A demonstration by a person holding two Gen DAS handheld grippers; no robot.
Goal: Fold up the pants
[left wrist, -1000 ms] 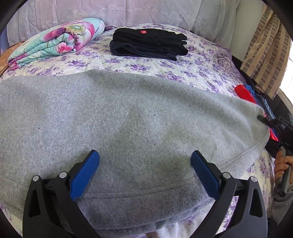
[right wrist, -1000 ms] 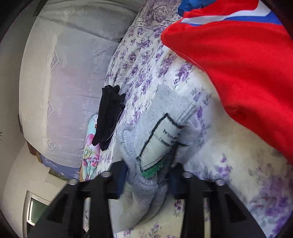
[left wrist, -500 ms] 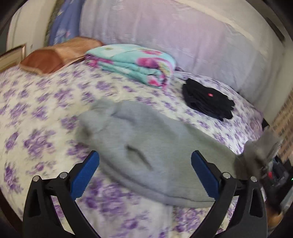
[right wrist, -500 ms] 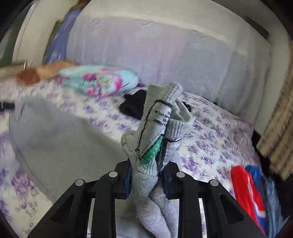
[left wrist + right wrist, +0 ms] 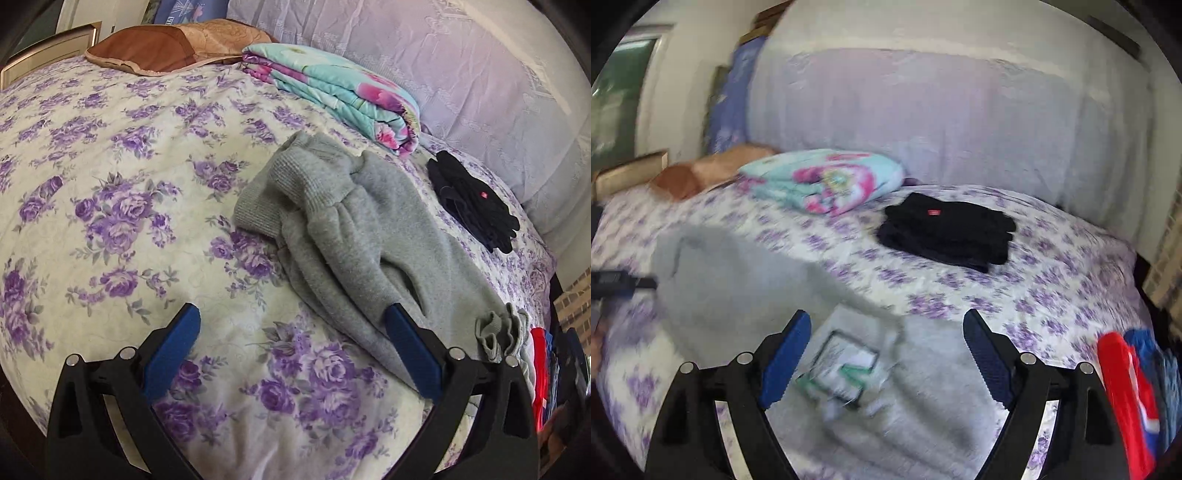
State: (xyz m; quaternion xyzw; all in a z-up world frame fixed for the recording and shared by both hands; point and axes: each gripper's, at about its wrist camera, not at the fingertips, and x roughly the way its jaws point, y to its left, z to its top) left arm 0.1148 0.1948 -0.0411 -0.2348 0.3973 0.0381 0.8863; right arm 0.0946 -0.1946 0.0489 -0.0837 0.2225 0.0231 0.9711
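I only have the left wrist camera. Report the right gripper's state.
Observer: The right gripper is open. Its jaws have just been opening, and nothing is clamped between the pads.
Operator: Say what lies under it.
Observer: The gray pants lie loose on the bed, with a white label facing up below the fingers.
Operator: Find my gripper from there.
Observer: A dark tip at the far left edge of the right wrist view looks like the left gripper, next to the pants' far end. The blur hides whether it touches them.
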